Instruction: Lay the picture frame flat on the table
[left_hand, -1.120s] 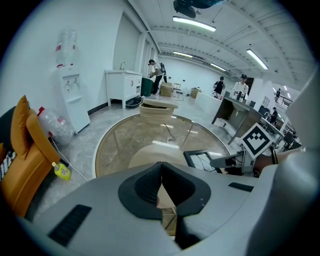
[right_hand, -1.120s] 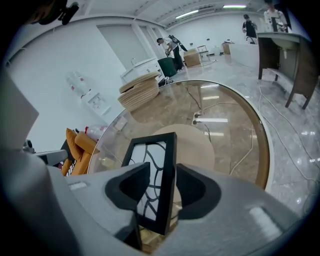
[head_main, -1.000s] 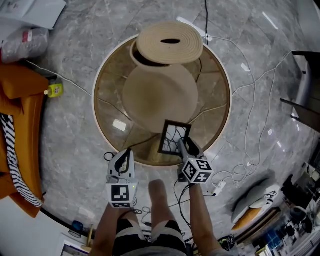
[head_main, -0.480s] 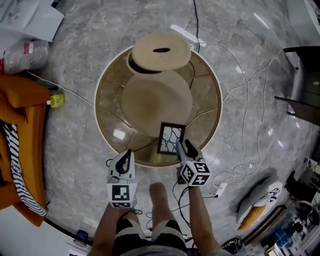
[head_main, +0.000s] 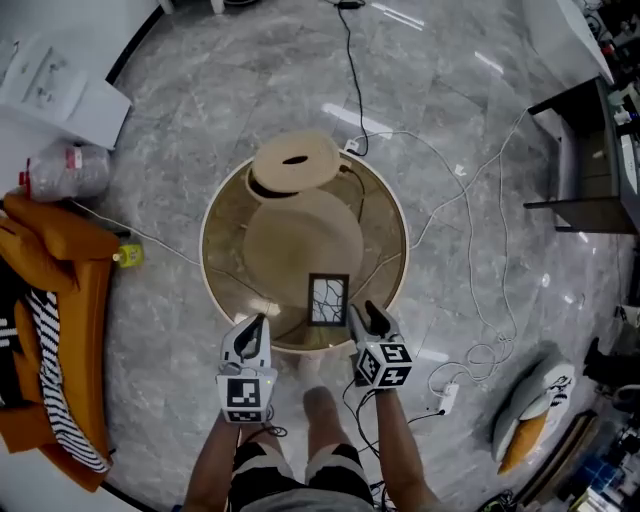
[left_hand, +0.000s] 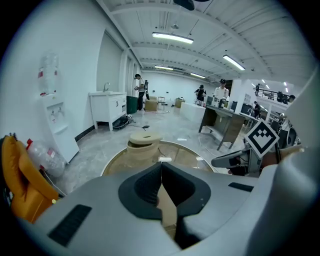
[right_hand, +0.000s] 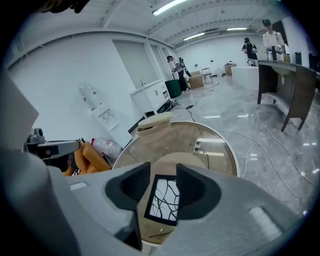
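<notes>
The black picture frame (head_main: 328, 299) with a white branch-pattern picture lies flat on the round glass table (head_main: 213, 215), near its front edge. My right gripper (head_main: 362, 313) stands open just to the frame's right, holding nothing. In the right gripper view the frame (right_hand: 164, 199) shows through the gap between the spread jaws (right_hand: 165, 186). My left gripper (head_main: 256, 324) hovers at the table's front left edge. Its jaws (left_hand: 161, 175) are pressed together with nothing between them.
A tan round mat (head_main: 303, 243) covers the table's middle, and a coiled woven drum (head_main: 294, 160) stands at its far edge. An orange chair (head_main: 50, 290) with striped cloth is at the left. Cables (head_main: 480, 230) and a power strip (head_main: 447, 397) lie on the floor at the right.
The head camera has risen, so the table looks smaller. The frame has gone from tilted against the right gripper to flat, and that gripper now sits apart from it.
</notes>
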